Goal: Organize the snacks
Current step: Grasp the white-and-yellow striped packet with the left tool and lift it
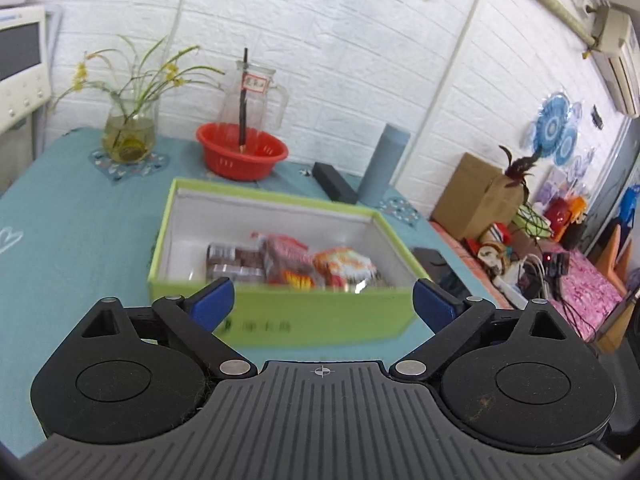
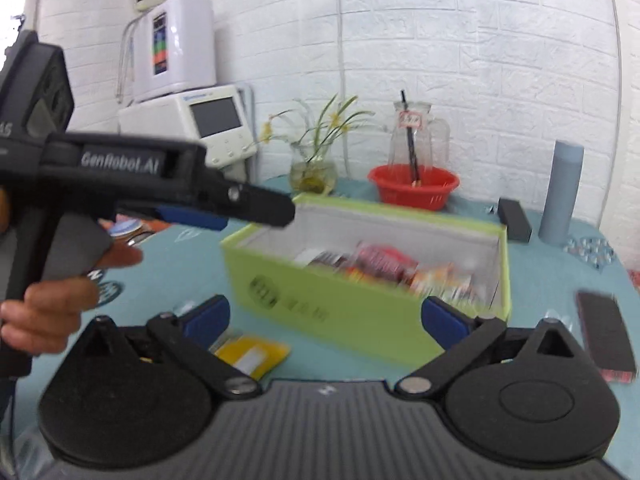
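Left claw (image 1: 323, 304): blue pads spread wide, nothing between them. It hangs just short of the green box's near wall, lined up on the middle, which reads as a hand either done with a drop or waiting its turn.
Left claw from the other side (image 2: 256, 210): in the right wrist view it juts in from the left, level, tip over the box's far-left corner, with the person's hand (image 2: 48, 312) wrapped round the grip.
Yellow packet (image 2: 251, 354): flat on the teal tablecloth (image 1: 80, 220), near-left of the box and just beyond the right claw's left pad. It looks like the one snack not yet put away.
Right claw (image 2: 325, 320): jaws wide apart, empty, held low above the cloth with the box's near wall across its gap.
Green box (image 1: 320, 320): open-topped, centre of the table, so both hands can reach in from the near side.
Snacks in the box (image 1: 296, 264): several wrappers bunched along the near-right floor, brown on the left, red and orange to the right. Blur hides any print.
Red bowl (image 1: 242, 156): behind the box, holding a glass pitcher (image 1: 256, 96); well apart from the work.
Dark flat pack (image 2: 606, 336): on the cloth at the right; whether it's a snack I can't tell.
Judgement: nearly sorted; the yellow packet sits closest to the right claw.
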A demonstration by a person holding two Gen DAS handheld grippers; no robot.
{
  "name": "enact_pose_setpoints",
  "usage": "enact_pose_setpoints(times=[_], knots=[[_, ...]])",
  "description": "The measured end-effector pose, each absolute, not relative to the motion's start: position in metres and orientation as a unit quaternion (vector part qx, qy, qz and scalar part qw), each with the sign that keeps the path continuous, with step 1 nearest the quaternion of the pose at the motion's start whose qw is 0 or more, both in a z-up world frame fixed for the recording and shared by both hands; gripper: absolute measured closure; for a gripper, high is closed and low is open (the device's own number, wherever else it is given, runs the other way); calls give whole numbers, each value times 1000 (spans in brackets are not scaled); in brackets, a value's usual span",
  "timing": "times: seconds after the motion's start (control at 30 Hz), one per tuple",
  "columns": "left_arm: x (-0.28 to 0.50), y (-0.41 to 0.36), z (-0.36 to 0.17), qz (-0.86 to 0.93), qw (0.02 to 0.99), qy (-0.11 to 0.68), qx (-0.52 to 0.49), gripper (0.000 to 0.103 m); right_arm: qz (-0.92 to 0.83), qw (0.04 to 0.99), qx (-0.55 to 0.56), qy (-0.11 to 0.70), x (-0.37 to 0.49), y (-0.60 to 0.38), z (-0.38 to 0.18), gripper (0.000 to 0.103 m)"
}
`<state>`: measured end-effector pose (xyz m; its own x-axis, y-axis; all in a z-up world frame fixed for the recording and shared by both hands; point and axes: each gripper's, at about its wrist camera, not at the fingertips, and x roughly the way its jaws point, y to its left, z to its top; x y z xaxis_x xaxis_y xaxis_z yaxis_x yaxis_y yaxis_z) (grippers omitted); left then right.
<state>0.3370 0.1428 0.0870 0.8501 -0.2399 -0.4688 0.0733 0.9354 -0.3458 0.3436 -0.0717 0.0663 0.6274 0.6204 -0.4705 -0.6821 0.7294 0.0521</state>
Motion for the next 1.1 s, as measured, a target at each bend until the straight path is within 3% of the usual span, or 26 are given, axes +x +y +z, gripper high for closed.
enact_pose_setpoints(times=[0.3,0.6,0.7,0.77,0.8,0.9,1.1], knots=[[233,152,30,-64,918,327,-216,19,418,866,-32,272,228,-65,27,2],[227,137,19,-100,912,348,-195,30,391,878,-48,272,219,-48,19,4],[232,133,10,-104,908,359,-189,37,387,878,-48,279,224,-43,14,8],[236,133,4,-97,907,367,-183,44,388,872,-41,295,232,-41,7,31],[236,134,1,-98,906,367,-185,50,391,870,-34,300,234,-41,4,33],[235,135,-1,-112,904,368,-185,85,400,864,-20,305,234,-41,3,43],[227,135,27,-117,917,331,-190,87,408,872,-28,267,229,-43,32,44]])
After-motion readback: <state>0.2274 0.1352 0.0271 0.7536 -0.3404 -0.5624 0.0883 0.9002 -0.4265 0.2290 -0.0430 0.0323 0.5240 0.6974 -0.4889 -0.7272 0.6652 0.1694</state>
